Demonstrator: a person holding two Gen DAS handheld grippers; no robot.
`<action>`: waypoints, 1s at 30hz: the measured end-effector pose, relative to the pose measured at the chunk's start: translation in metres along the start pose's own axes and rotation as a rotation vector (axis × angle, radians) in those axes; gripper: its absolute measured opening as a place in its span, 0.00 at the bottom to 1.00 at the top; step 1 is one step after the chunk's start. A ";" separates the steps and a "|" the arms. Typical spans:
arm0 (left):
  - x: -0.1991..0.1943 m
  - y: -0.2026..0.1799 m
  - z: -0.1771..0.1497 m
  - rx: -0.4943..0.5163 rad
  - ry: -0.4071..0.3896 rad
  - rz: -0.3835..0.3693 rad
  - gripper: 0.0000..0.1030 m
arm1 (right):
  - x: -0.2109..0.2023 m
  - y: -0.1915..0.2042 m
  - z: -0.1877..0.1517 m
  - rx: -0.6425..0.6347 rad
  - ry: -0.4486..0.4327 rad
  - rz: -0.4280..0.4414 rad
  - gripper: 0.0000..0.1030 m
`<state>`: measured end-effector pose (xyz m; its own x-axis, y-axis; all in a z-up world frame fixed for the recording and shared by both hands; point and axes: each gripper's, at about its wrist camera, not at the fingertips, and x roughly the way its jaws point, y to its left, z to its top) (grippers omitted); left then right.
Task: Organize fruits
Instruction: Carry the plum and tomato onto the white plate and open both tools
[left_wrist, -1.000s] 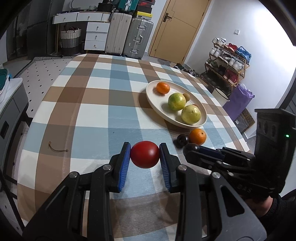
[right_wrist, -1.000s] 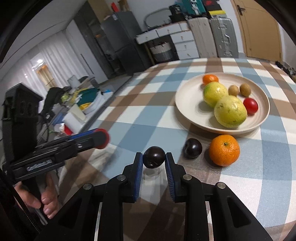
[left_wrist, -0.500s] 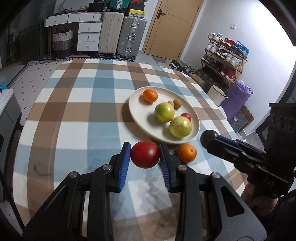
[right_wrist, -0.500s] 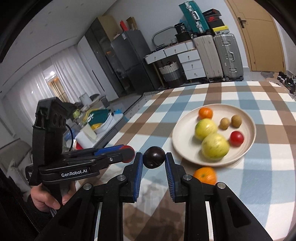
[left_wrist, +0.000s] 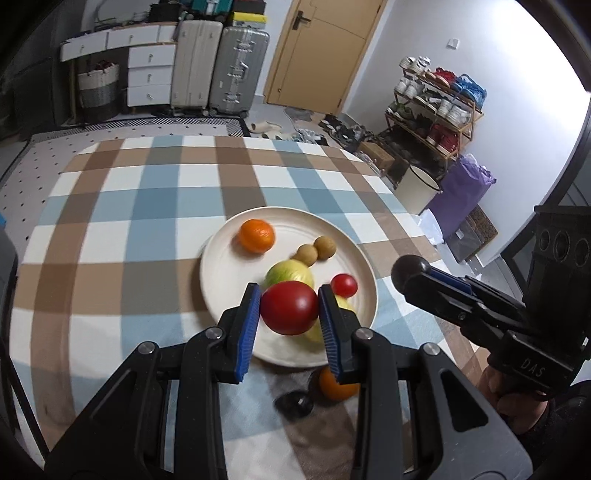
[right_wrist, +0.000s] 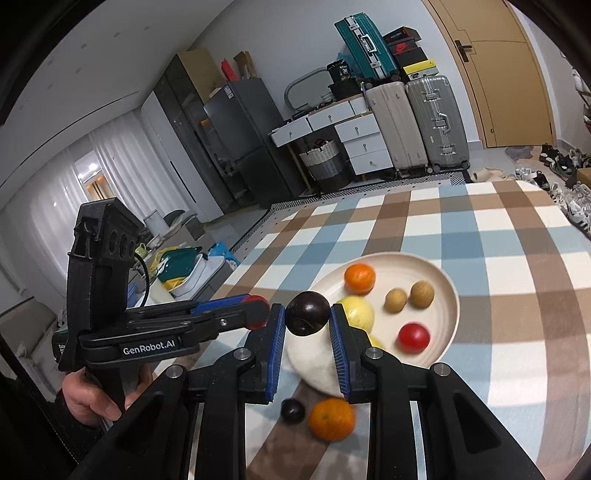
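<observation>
Fruits sit mostly on the cream plate (left_wrist: 221, 258), while I carry two more above it. A second ago both my tongs were low over the checked tablecloth (left_wrist: 110, 206) in front of the plate; they have since risen and moved forward, so the plate lies under their tips.

My left tongs (left_wrist: 288, 314) are clamped on the red tomato (left_wrist: 290, 307), their blue pads pressed to its sides. My right tongs (right_wrist: 308, 325) grip the dark plum (right_wrist: 307, 313) the same way.

White lettering on the left tool's body reads "GenRobot.AI" in the right wrist view; "DAS" shows on the right tool's body in the left wrist view.

On the plate I count one orange (left_wrist: 256, 235), two small brown fruits (left_wrist: 316, 251), two yellow-green fruits (right_wrist: 356, 314), one of them largely hidden behind my fingers, and one small red tomato (right_wrist: 413, 337). Off the plate, on the cloth near its front rim, lie one more orange (right_wrist: 331, 419) and one more dark plum (right_wrist: 292, 410), just beside each other.
</observation>
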<state>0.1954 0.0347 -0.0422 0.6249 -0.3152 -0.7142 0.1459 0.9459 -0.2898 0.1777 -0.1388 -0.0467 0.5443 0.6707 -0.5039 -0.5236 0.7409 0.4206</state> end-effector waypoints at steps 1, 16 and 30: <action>0.005 -0.002 0.004 0.002 0.005 -0.005 0.28 | 0.001 -0.001 0.001 0.000 -0.001 -0.002 0.24; 0.087 -0.020 0.042 0.049 0.093 -0.062 0.28 | 0.028 -0.048 0.024 0.038 0.045 -0.066 0.24; 0.118 -0.023 0.038 0.034 0.145 -0.135 0.28 | 0.056 -0.085 0.010 0.083 0.131 -0.143 0.24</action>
<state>0.2953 -0.0218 -0.0954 0.4817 -0.4444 -0.7553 0.2476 0.8958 -0.3692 0.2590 -0.1638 -0.1028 0.5168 0.5521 -0.6543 -0.3880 0.8323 0.3958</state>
